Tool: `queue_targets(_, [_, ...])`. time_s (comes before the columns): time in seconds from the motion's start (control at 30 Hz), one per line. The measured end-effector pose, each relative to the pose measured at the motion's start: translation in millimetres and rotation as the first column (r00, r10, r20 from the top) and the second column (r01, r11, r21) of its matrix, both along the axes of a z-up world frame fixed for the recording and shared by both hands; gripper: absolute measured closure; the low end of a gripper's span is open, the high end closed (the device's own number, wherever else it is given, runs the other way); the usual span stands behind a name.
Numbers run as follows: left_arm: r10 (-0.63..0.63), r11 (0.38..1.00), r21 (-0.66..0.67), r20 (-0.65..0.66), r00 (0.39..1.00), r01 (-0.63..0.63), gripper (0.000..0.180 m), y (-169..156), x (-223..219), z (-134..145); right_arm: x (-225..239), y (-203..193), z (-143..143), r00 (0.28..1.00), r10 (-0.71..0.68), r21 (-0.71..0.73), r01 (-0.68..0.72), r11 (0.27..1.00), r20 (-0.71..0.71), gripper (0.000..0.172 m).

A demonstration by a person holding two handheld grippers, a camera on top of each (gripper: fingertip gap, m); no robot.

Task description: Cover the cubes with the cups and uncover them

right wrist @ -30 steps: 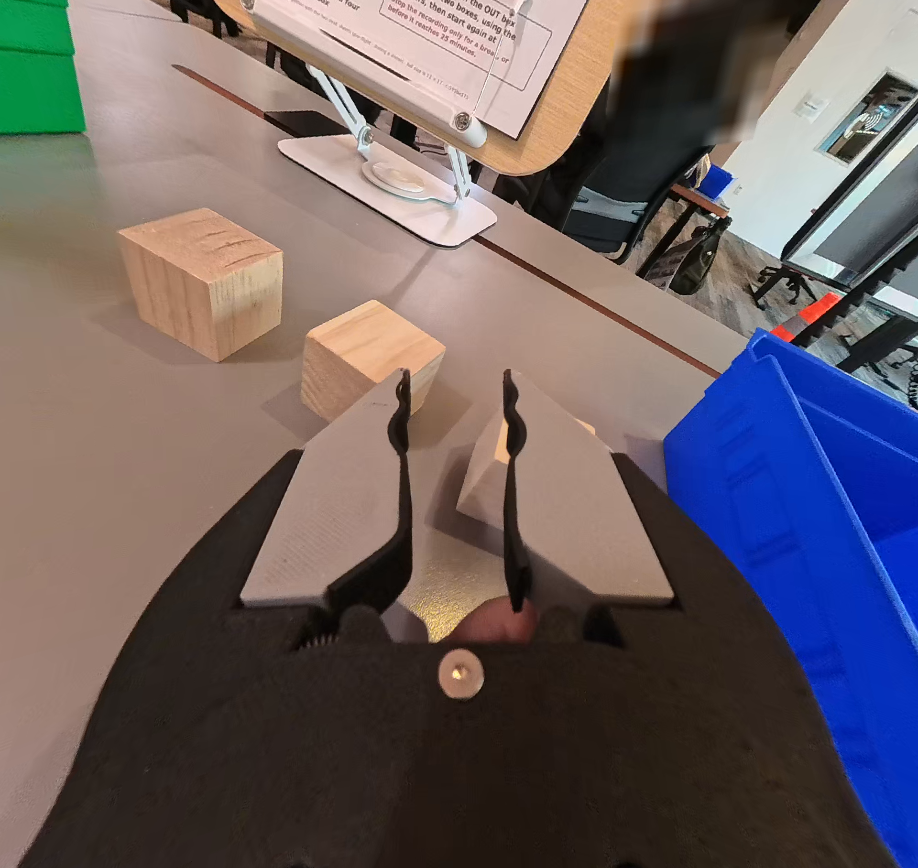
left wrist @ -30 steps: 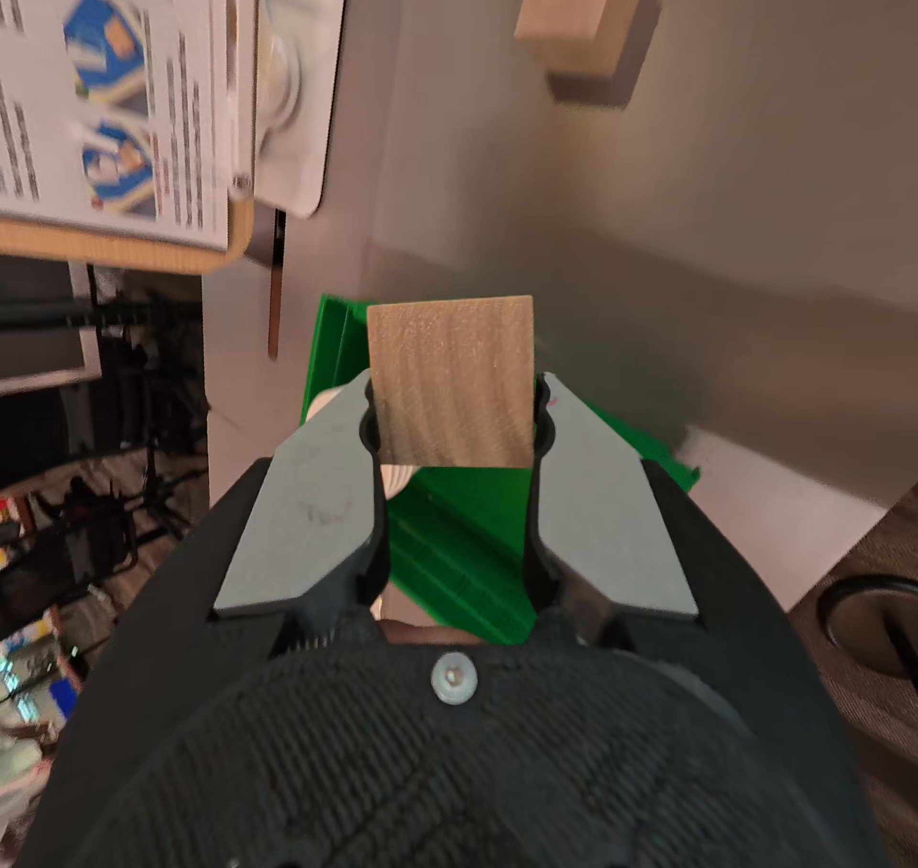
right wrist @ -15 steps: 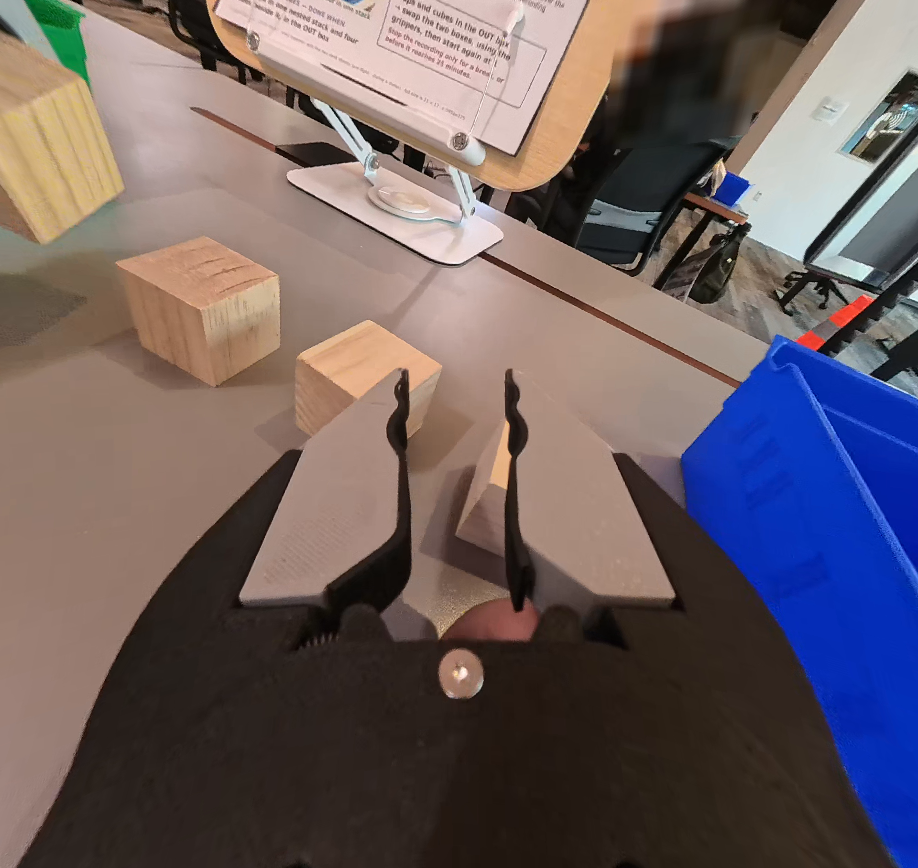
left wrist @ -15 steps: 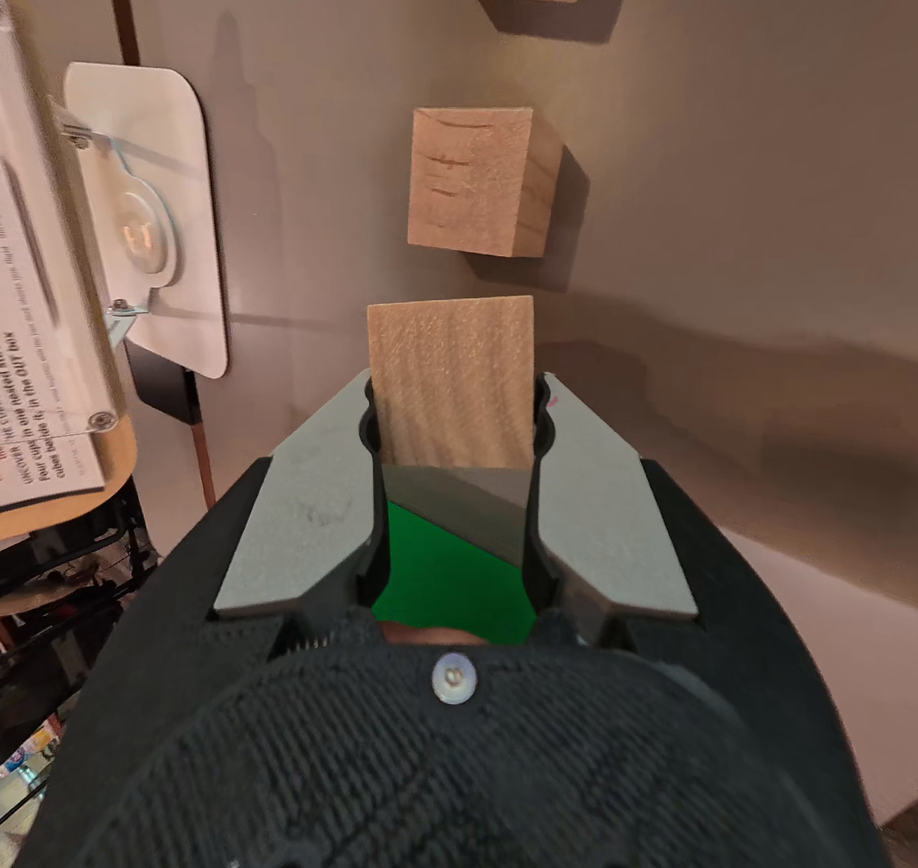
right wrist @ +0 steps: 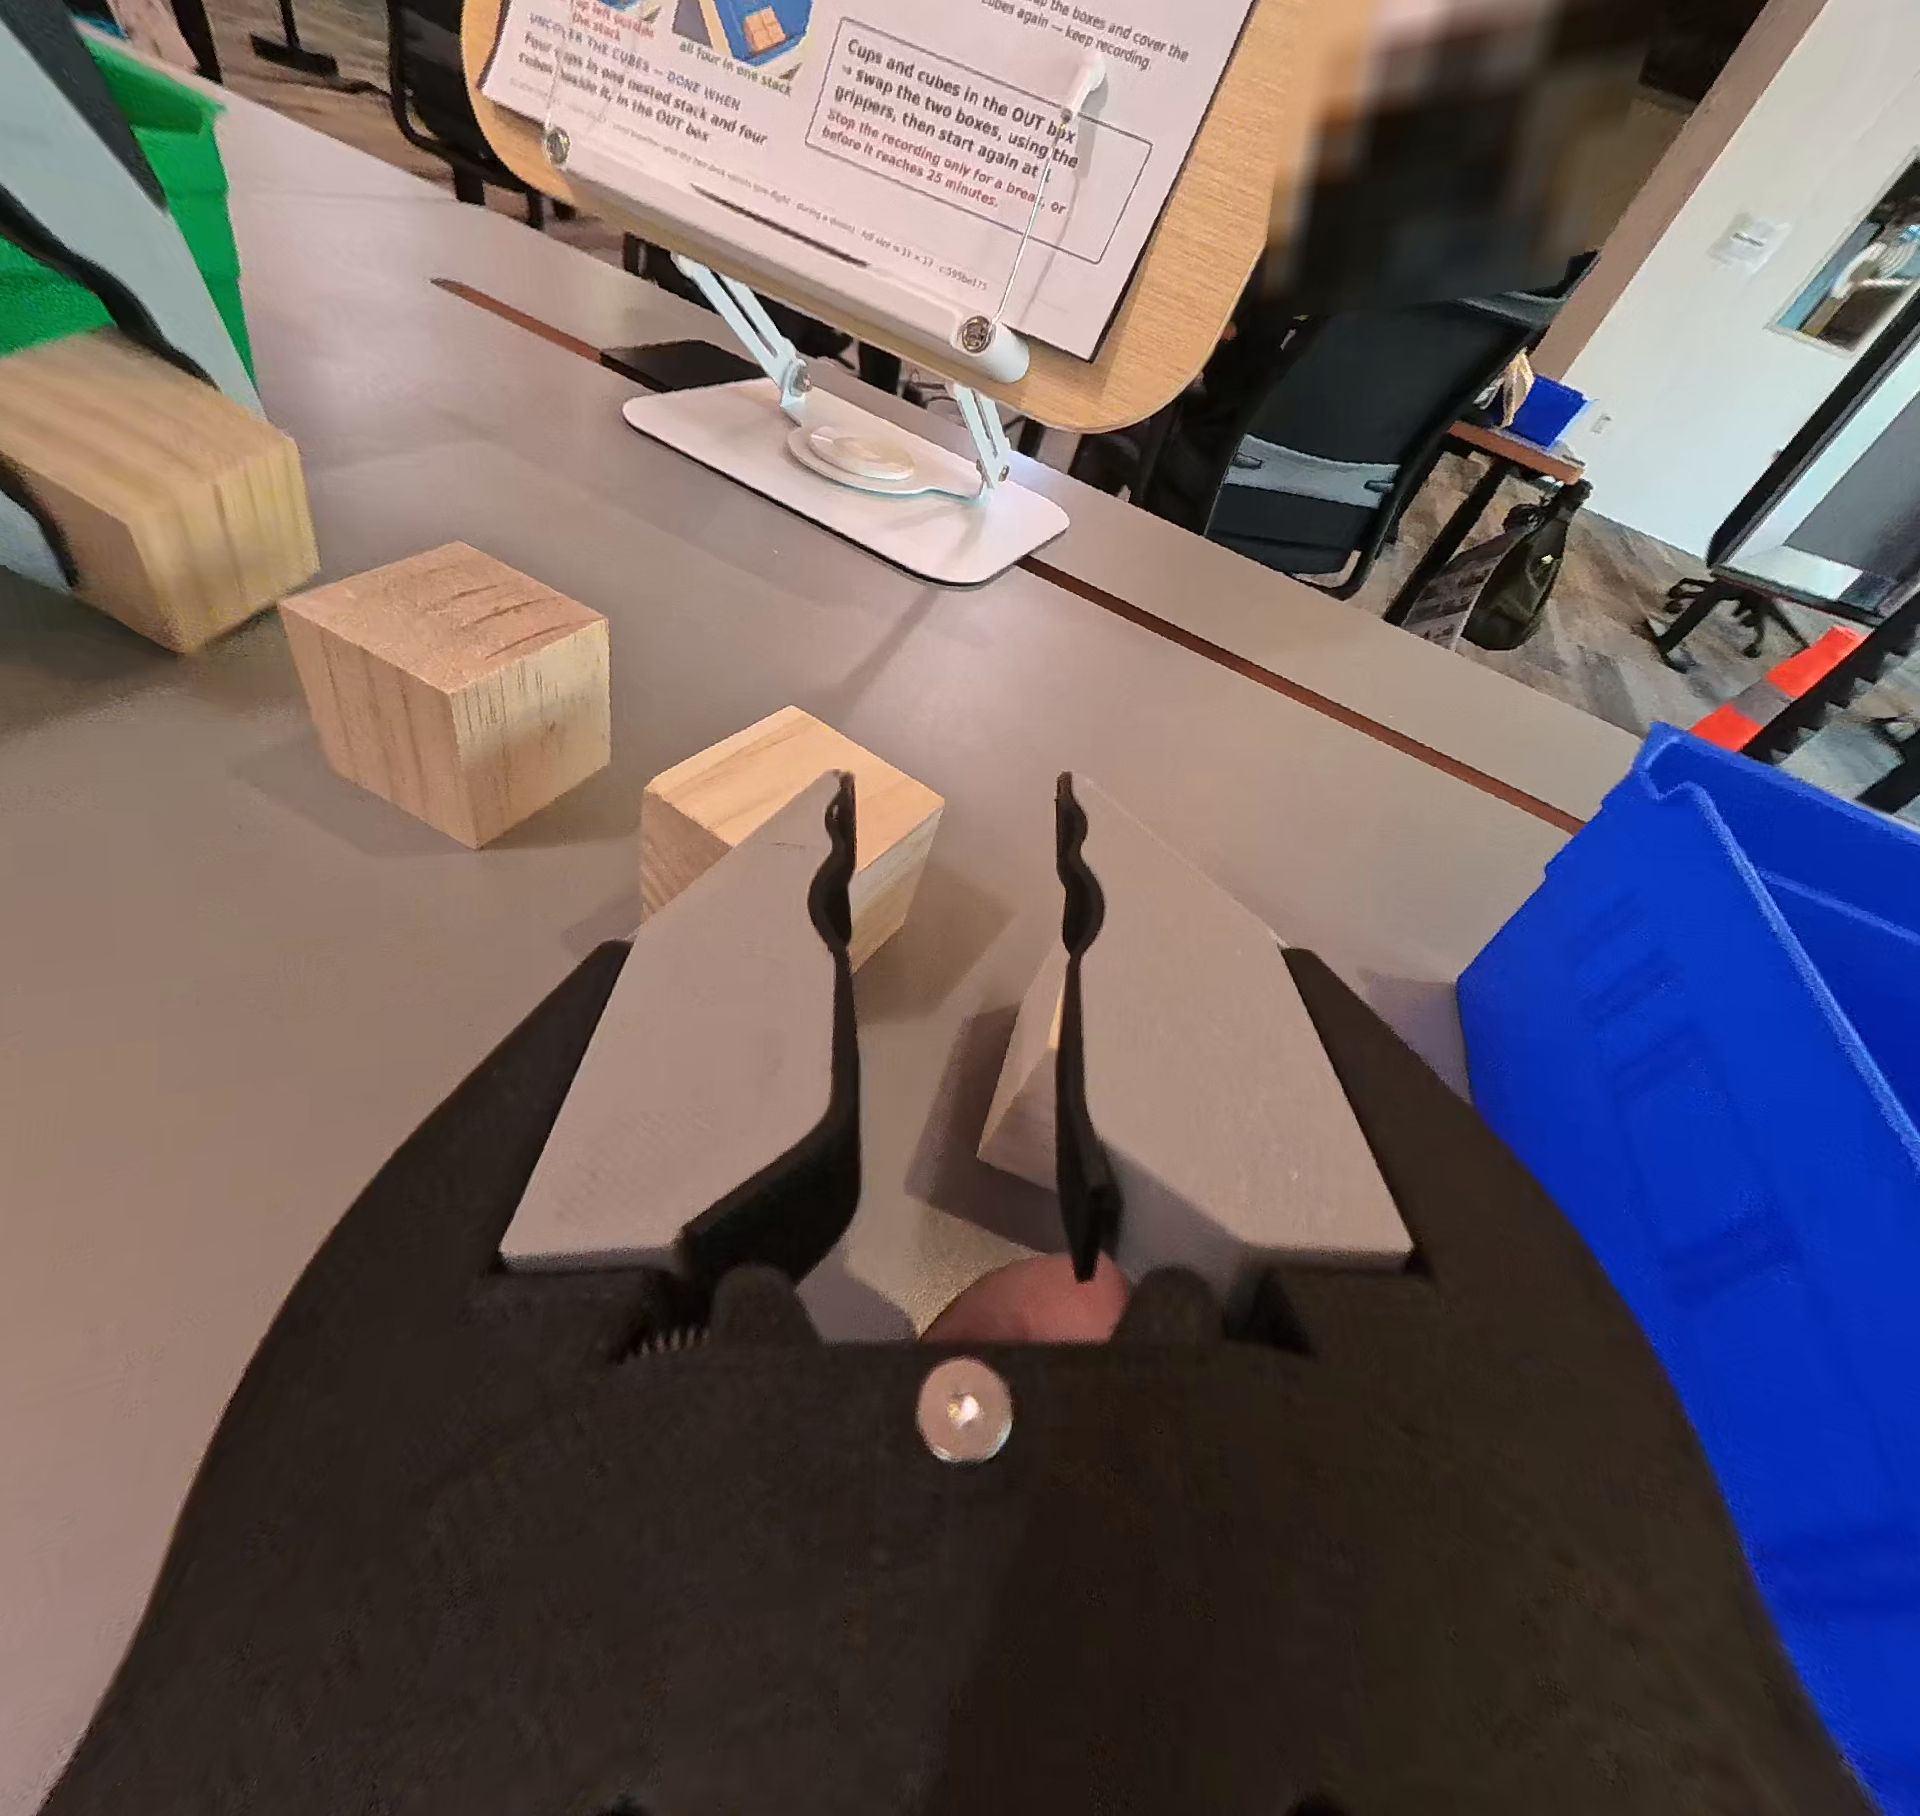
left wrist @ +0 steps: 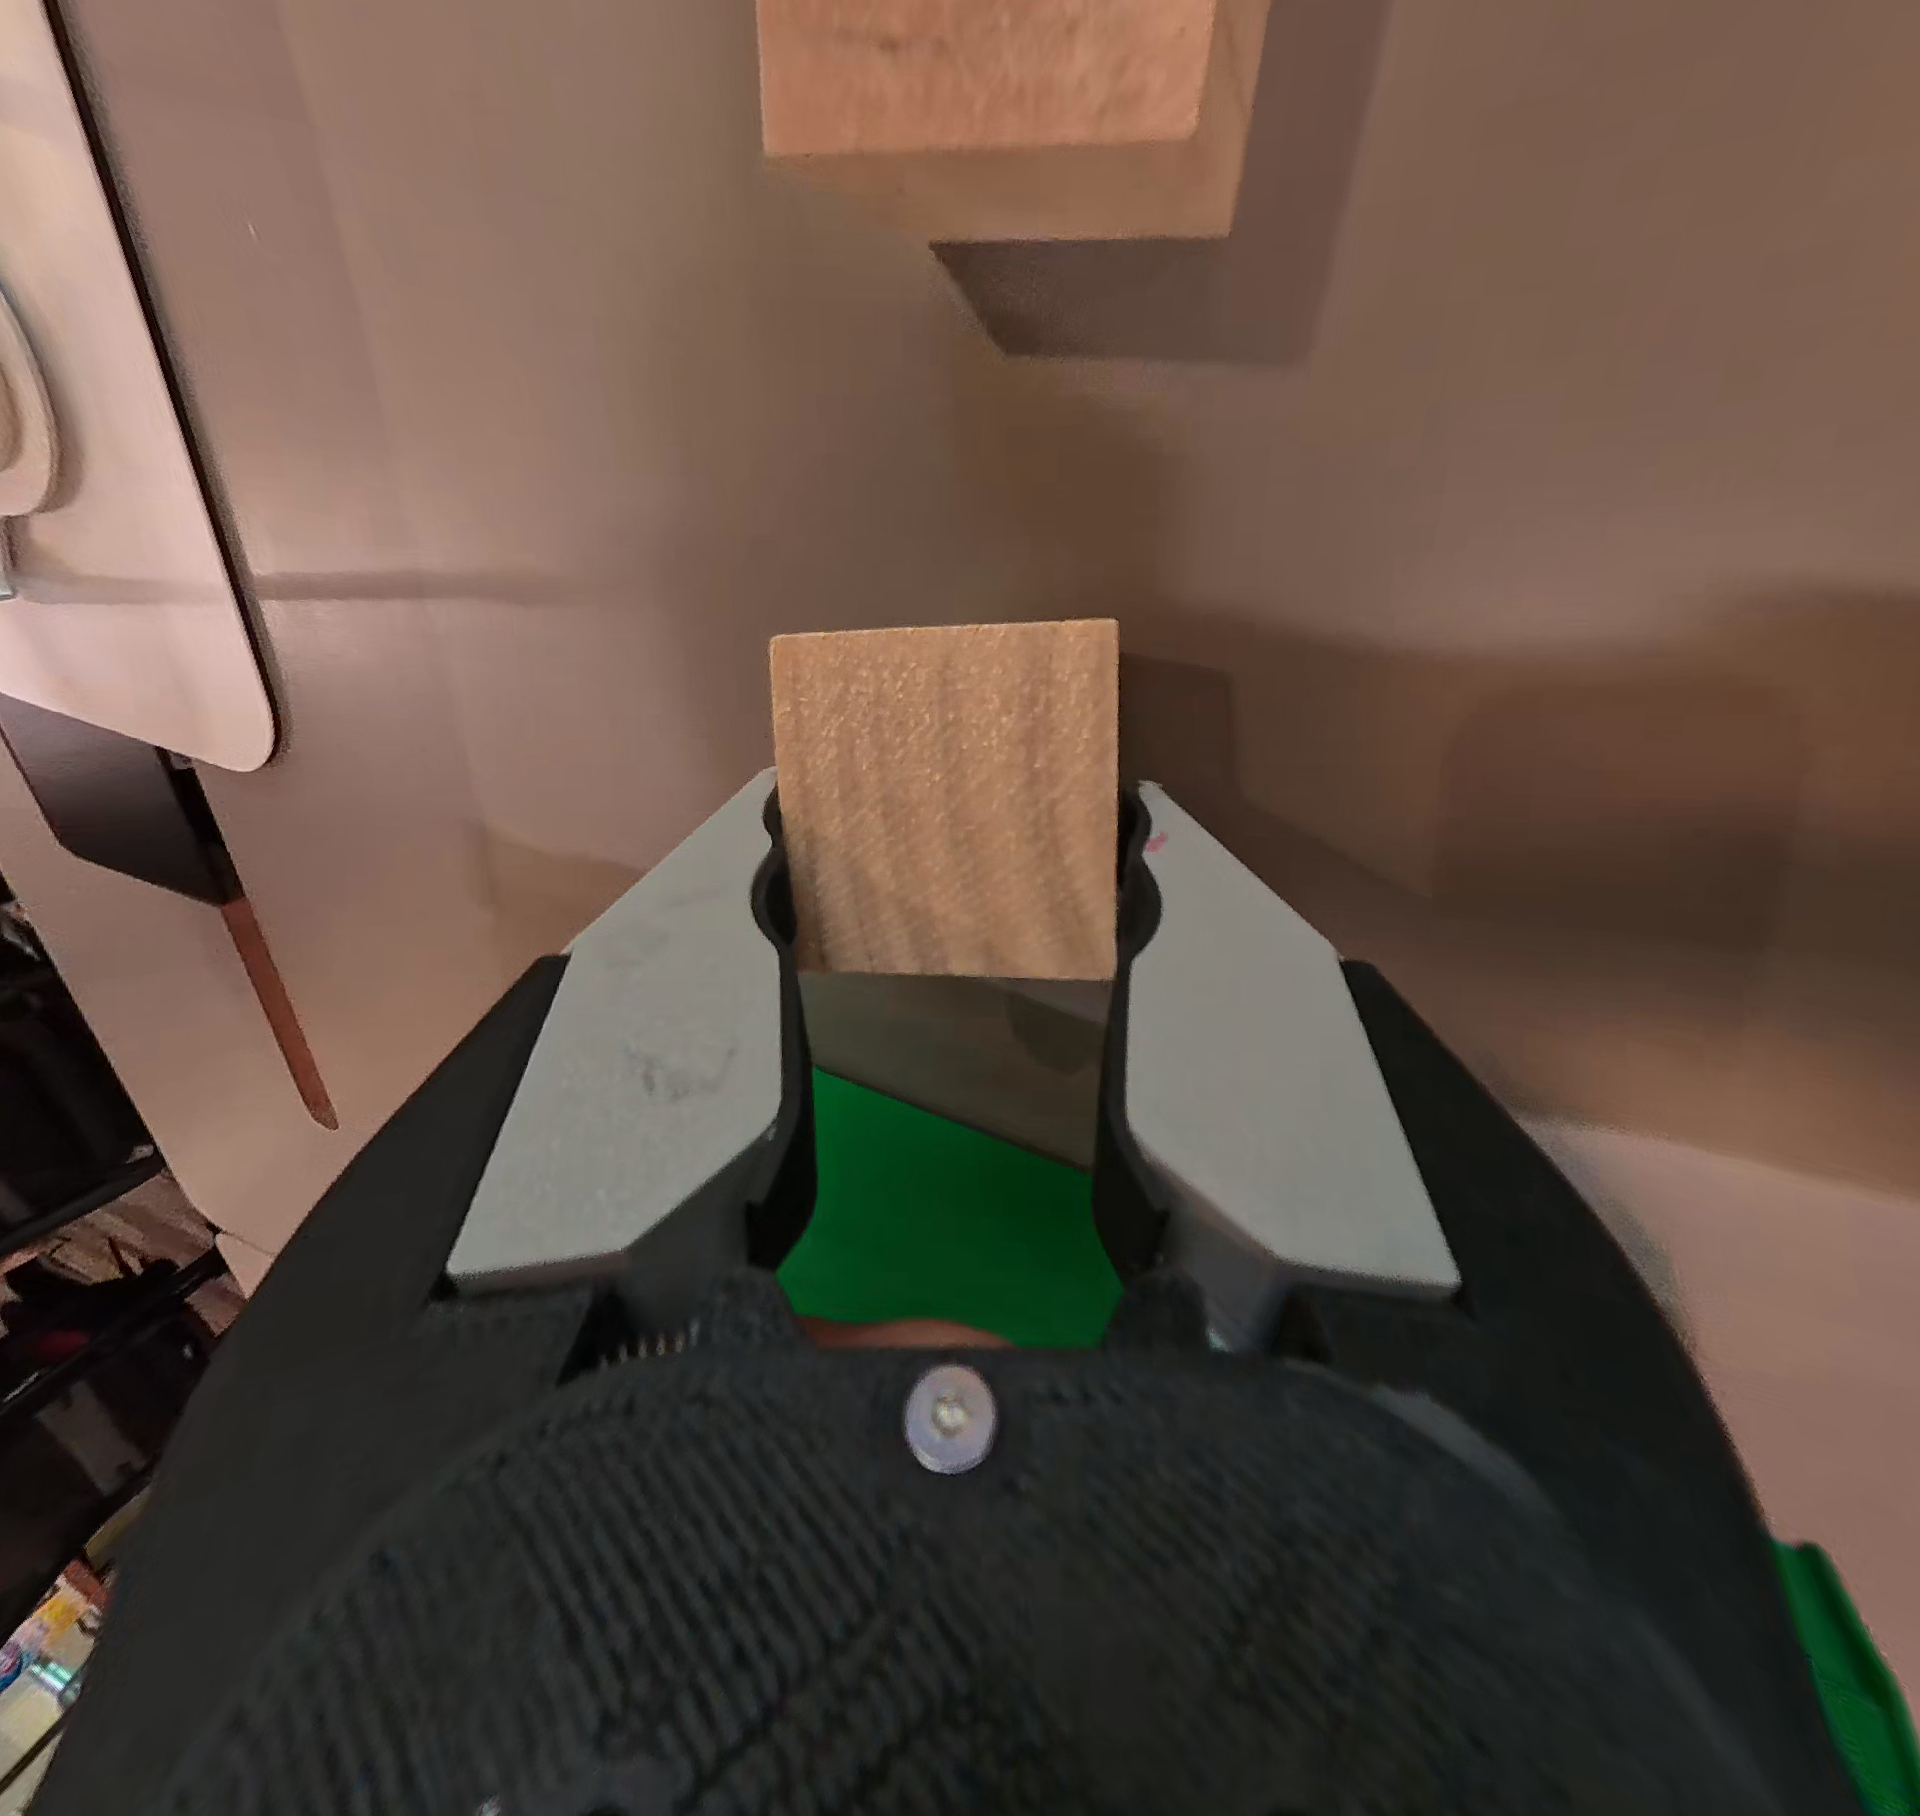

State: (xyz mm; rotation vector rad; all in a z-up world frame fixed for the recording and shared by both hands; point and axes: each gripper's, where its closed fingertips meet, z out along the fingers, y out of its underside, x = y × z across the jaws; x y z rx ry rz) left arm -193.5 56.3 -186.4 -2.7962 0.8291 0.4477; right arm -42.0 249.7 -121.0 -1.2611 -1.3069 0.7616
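My left gripper is clamping a wooden cube between both pads and carrying it above the grey table, just short of a second cube standing there. My right gripper is hovering half open with nothing between its pads, over two cubes on the table: one behind its left finger and one partly hidden under its right finger, near a blue bin. No cups are appearing in either view.

Left wrist view looks steeply down, close over the grey table; right wrist view faces forward across it; both show the scored cube
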Motion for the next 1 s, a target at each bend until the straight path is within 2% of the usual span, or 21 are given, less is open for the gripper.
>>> queue_targets(0.1, [0.014, 1.000, -0.022, 0.008, 1.000, -0.014, 0.119, -6.1, -9.2, -6.7, 1.2, -0.2, 3.7, 0.999, 0.022, -0.097, -0.025, 0.995, -0.029, 0.136])
queue_targets(0.23, [0.026, 0.998, -0.056, -0.066, 0.998, -0.030, 0.115, -7.7, -21.0, -11.3, 9.0, 9.3, 19.7, 0.989, 0.029, -0.273, -0.068, 0.960, -0.142, 0.136])
queue_targets(0.4, [0.079, 0.995, -0.052, -0.120, 0.990, -0.086, 0.098, -6.4, -32.7, -7.2, 22.2, 46.4, 21.4, 0.977, -0.151, -0.283, 0.105, 0.953, -0.148, 0.136])
queue_targets(0.5, [0.087, 0.996, -0.015, -0.135, 0.987, -0.090, 0.097, -6.6, -31.9, 7.7, 21.8, 47.0, 19.5, 0.978, -0.159, -0.268, 0.119, 0.956, -0.136, 0.138])
queue_targets(0.6, [0.101, 0.994, 0.052, -0.200, 0.975, -0.092, 0.094, -11.8, -32.4, 35.2, 21.5, 46.4, 19.0, 0.978, -0.162, -0.252, 0.125, 0.960, -0.130, 0.138])
queue_targets(0.7, [0.134, 0.975, 0.207, -0.245, 0.960, -0.083, 0.094, -23.1, -23.2, 74.1, 22.3, 44.6, 19.4, 0.980, -0.152, -0.248, 0.116, 0.962, -0.131, 0.139])
queue_targets(0.77, [0.152, 0.922, 0.379, -0.172, 0.973, -0.077, 0.096, -34.6, -7.3, 106.4, 22.8, 42.8, 19.2, 0.981, -0.143, -0.245, 0.108, 0.964, -0.131, 0.139])
queue_targets(0.87, [0.281, 0.778, 0.607, -0.104, 0.954, -0.163, 0.116, -72.8, -20.8, 159.2, 19.7, 37.4, 19.9, 0.984, -0.122, -0.237, 0.089, 0.968, -0.130, 0.140])
queue_targets(0.9, [0.336, 0.738, 0.641, -0.076, 0.939, -0.212, 0.120, -90.7, -31.0, 169.1, 17.9, 34.5, 19.9, 0.985, -0.113, -0.232, 0.081, 0.969, -0.127, 0.140])
queue_targets(1.0, [0.522, 0.657, 0.659, -0.047, 0.852, -0.367, 0.114, -145.8, -68.9, 177.1, 13.8, 25.1, 17.5, 0.990, -0.086, -0.192, 0.063, 0.979, -0.110, 0.140])
